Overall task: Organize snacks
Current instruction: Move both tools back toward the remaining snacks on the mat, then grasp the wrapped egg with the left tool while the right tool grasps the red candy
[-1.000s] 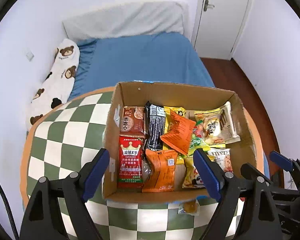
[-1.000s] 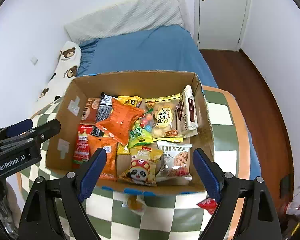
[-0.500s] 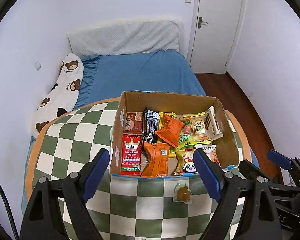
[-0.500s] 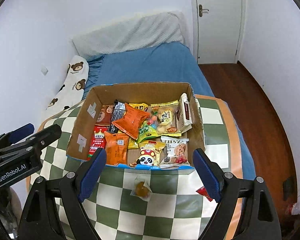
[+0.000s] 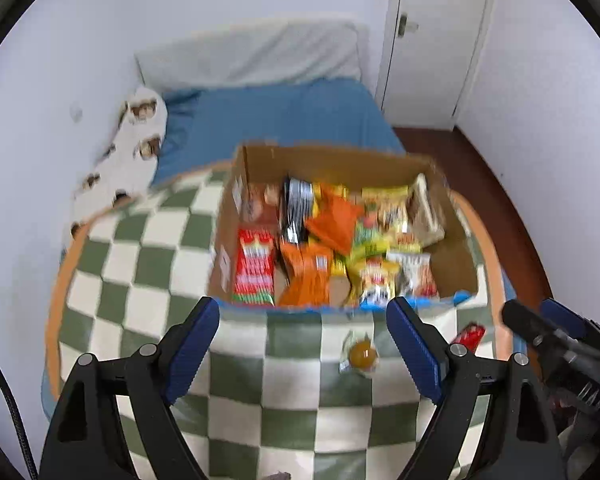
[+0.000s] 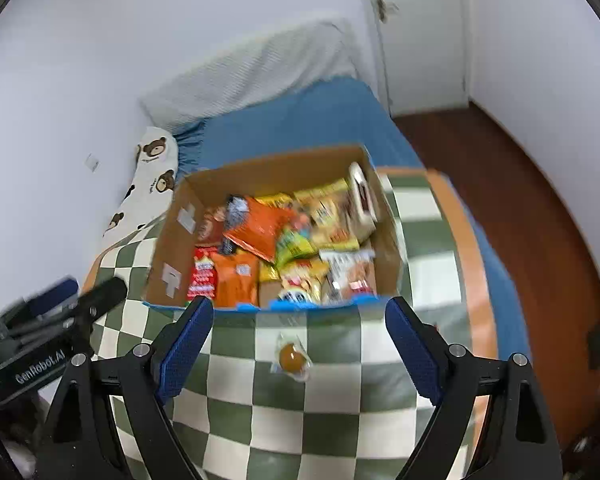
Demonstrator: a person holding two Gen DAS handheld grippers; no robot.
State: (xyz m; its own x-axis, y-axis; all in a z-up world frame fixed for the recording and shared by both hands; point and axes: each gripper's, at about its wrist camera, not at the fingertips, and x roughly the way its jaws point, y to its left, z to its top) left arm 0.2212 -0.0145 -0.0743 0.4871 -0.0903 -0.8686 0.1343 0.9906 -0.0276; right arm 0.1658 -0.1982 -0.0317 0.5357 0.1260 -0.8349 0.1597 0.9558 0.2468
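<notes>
**Box packed, two snacks loose on the checked cloth**

You held both tools above the near side of the table [image 5: 148, 264], each with its fingers spread wide and gripping nothing. Your left gripper [image 5: 303, 346] and your right gripper [image 6: 299, 346] both pointed toward the cardboard box [image 6: 172, 240], which sat on the far half of the green-and-white checked cloth, close to the blue bed [image 5: 284, 116].

The box was open at the top and crowded with packets. Along its left wall lay a red packet [image 5: 255, 268], with a brown packet behind it. Next to the red one sat an orange packet [image 5: 306, 276], and a second orange bag [image 6: 258, 226] rested tilted on top of the pile near the middle. A dark striped packet [image 5: 296, 208] stood toward the back. Yellow and green wrappers filled the centre and right, and a pale packet [image 6: 362, 200] leaned against the right wall. Motion blur kept the labels unreadable.

Outside the box, a small clear-wrapped amber sweet [image 6: 291, 357] lay on the cloth just in front of the box's near wall, between your right tool's fingers in that view. A small red wrapper [image 5: 469, 335] lay near the table's right edge.
</notes>
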